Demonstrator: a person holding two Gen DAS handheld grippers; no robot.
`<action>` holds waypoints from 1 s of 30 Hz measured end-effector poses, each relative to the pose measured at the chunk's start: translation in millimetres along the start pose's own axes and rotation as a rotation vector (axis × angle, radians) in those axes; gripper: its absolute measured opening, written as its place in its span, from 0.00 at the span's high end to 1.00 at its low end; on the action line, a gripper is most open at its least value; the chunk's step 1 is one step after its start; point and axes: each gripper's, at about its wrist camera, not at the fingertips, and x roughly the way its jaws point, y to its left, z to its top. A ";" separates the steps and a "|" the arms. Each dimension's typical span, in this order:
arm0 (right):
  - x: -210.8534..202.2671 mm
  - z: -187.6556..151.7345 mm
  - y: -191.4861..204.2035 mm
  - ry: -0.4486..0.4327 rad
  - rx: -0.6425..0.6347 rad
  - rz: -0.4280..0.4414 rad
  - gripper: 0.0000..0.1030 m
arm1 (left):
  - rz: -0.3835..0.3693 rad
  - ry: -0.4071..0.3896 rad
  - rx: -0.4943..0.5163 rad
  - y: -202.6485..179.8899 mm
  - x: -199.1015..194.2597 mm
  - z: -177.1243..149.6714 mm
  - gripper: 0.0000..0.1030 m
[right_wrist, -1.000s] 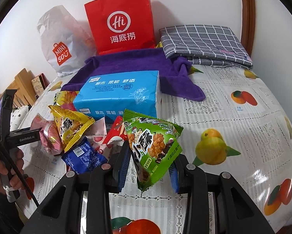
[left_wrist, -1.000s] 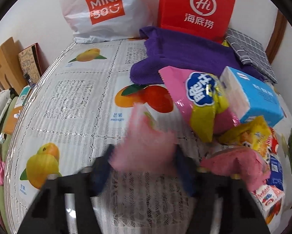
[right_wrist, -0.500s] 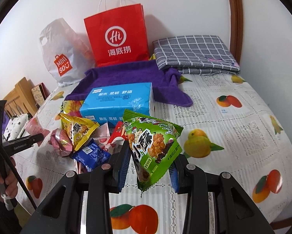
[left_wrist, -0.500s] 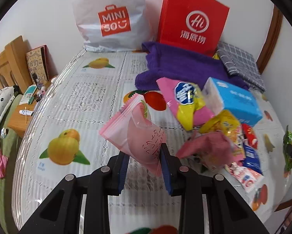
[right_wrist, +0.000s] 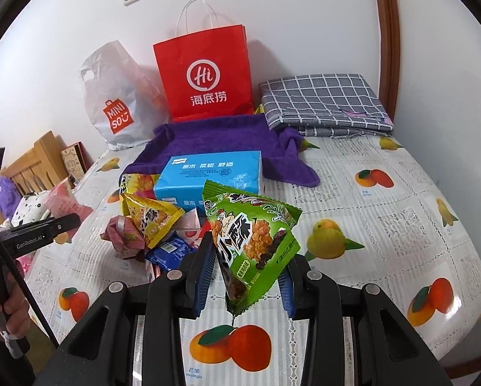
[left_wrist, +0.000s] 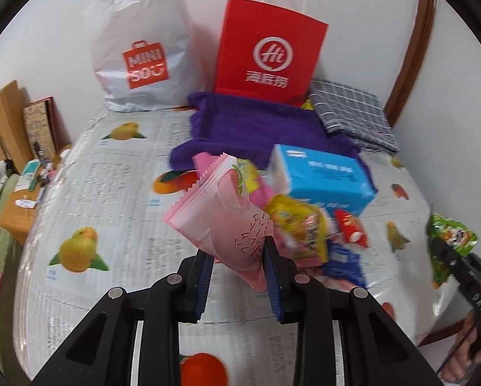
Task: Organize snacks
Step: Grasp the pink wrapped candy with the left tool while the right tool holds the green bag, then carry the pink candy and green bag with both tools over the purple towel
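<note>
My left gripper (left_wrist: pixel 237 257) is shut on a pink snack packet (left_wrist: pixel 221 212) and holds it above the table. In the right wrist view that gripper (right_wrist: pixel 57 222) and the pink packet (right_wrist: pixel 63 202) show at the left edge. My right gripper (right_wrist: pixel 248 267) is shut on a green snack packet (right_wrist: pixel 253 231), also held off the table. The left wrist view shows the green packet (left_wrist: pixel 449 234) at its right edge. Between the two grippers lies a pile of snacks: a yellow packet (right_wrist: pixel 150 215), a blue packet (right_wrist: pixel 169 247) and a pink wrapped one (right_wrist: pixel 124 234).
A blue tissue box (right_wrist: pixel 211 173) sits behind the pile on a purple towel (right_wrist: pixel 214 135). A red paper bag (right_wrist: pixel 208 74) and a white plastic bag (right_wrist: pixel 118 96) stand against the wall. A grey checked cloth (right_wrist: pixel 324 103) lies folded at the back right. A fruit-print tablecloth (right_wrist: pixel 385 225) covers the table.
My left gripper closed on the pink packet and lifted it off the table. My right gripper rose and drew back with the green packet still in it.
</note>
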 end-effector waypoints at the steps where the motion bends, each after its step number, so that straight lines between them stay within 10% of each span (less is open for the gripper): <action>1: -0.1 1.6 0.4 -0.001 0.001 0.003 0.65 | -0.011 0.003 0.002 -3.8 0.6 2.4 0.72; 30: 79.5 105.7 6.6 0.005 -0.111 0.020 0.65 | -0.074 0.008 0.122 -72.9 55.0 95.7 0.72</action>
